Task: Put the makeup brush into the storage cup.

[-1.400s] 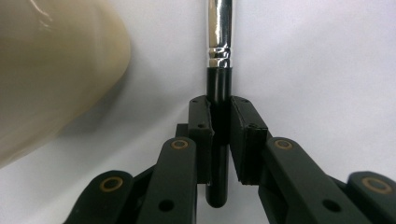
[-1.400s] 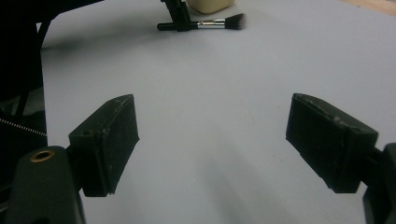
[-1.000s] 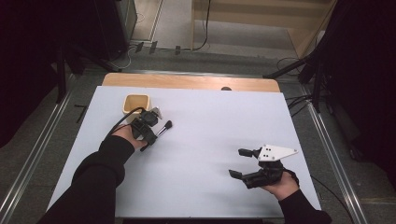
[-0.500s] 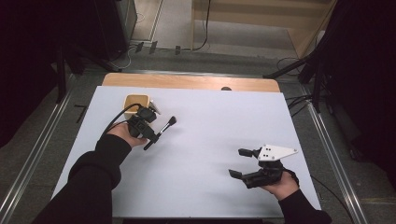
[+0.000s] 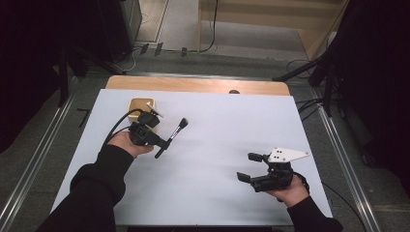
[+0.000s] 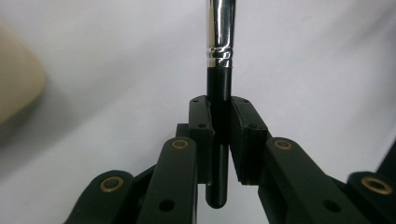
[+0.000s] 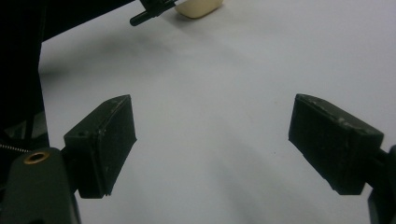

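White tabletop (image 5: 212, 145) under the lamps, dark floor around it, no readable writing anywhere. Left gripper (image 5: 157, 140) is clamped tight on the black handle of a slim makeup brush with a silver ferrule (image 5: 172, 137), carried clear of the surface; since a second ago it has swung away from the small square tan wooden box (image 5: 140, 104), bristles now pointing toward the table's middle. Right gripper (image 5: 250, 166) stays put near the front edge, jaws wide apart, holding nothing.

Left gripper (image 5: 162, 143) clamps brush (image 5: 172, 137) by its handle, bristles pointing 1 o'clock, tan box (image 5: 140, 105) just at its 11; right gripper (image 5: 250, 167) spread wide, well apart at 4 o'clock.
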Demonstrator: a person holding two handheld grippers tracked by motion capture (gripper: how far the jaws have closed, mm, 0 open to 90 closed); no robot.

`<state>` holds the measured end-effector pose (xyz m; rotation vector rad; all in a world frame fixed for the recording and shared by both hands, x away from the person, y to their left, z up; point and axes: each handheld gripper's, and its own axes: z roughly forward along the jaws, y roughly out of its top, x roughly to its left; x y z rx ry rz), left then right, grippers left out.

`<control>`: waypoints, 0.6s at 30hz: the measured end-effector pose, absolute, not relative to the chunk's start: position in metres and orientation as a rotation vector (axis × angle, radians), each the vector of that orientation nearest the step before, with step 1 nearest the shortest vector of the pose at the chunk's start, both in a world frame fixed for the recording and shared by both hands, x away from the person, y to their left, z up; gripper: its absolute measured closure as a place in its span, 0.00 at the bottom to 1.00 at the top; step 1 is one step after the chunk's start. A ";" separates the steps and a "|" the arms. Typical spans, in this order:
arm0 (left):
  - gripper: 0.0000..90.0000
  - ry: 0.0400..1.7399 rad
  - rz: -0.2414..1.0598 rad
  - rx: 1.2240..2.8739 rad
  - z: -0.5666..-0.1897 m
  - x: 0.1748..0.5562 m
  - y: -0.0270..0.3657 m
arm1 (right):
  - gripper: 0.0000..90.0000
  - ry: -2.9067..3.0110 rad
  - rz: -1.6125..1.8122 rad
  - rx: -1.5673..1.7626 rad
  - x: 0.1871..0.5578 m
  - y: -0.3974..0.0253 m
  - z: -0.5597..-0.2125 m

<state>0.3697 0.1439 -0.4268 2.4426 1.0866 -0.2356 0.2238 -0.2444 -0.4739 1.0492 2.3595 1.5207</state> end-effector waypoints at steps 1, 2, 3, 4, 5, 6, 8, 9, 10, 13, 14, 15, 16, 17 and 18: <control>0.89 1.081 -0.236 2.433 -0.427 0.368 0.145 | 0.17 2.359 1.526 1.064 0.224 -0.245 -0.474; 0.89 1.077 -0.243 2.427 -0.427 0.367 0.145 | 0.17 2.357 1.534 1.073 0.224 -0.245 -0.474; 0.89 1.070 -0.242 2.419 -0.427 0.365 0.146 | 0.17 2.353 1.543 1.076 0.225 -0.245 -0.474; 0.89 1.066 -0.246 2.416 -0.428 0.364 0.146 | 0.17 2.351 1.548 1.075 0.225 -0.245 -0.474; 0.89 1.062 -0.247 2.409 -0.428 0.361 0.147 | 0.17 2.350 1.551 1.079 0.225 -0.245 -0.473; 0.89 1.062 -0.245 2.404 -0.428 0.360 0.147 | 0.17 2.356 1.556 1.085 0.224 -0.245 -0.473; 0.89 1.059 -0.240 2.387 -0.429 0.357 0.148 | 0.17 2.364 1.558 1.085 0.225 -0.244 -0.473; 0.89 1.058 -0.260 2.373 -0.430 0.355 0.148 | 0.17 2.368 1.563 1.095 0.225 -0.243 -0.473; 0.89 1.053 -0.262 2.364 -0.431 0.354 0.149 | 0.17 2.374 1.558 1.103 0.225 -0.242 -0.473; 0.89 1.044 -0.279 2.340 -0.434 0.350 0.150 | 0.17 2.382 1.557 1.128 0.226 -0.240 -0.474; 0.89 1.041 -0.289 2.328 -0.434 0.348 0.150 | 0.17 2.381 1.562 1.137 0.226 -0.239 -0.474; 0.89 1.041 -0.289 2.328 -0.434 0.348 0.150 | 0.17 2.379 1.569 1.138 0.226 -0.239 -0.474; 0.89 1.038 -0.296 2.299 -0.435 0.345 0.152 | 0.17 2.380 1.576 1.146 0.226 -0.237 -0.474; 0.89 1.035 -0.302 2.277 -0.435 0.343 0.153 | 0.17 2.380 1.575 1.145 0.226 -0.237 -0.474; 0.89 1.032 -0.318 2.259 -0.436 0.341 0.153 | 0.17 2.379 1.580 1.140 0.226 -0.235 -0.474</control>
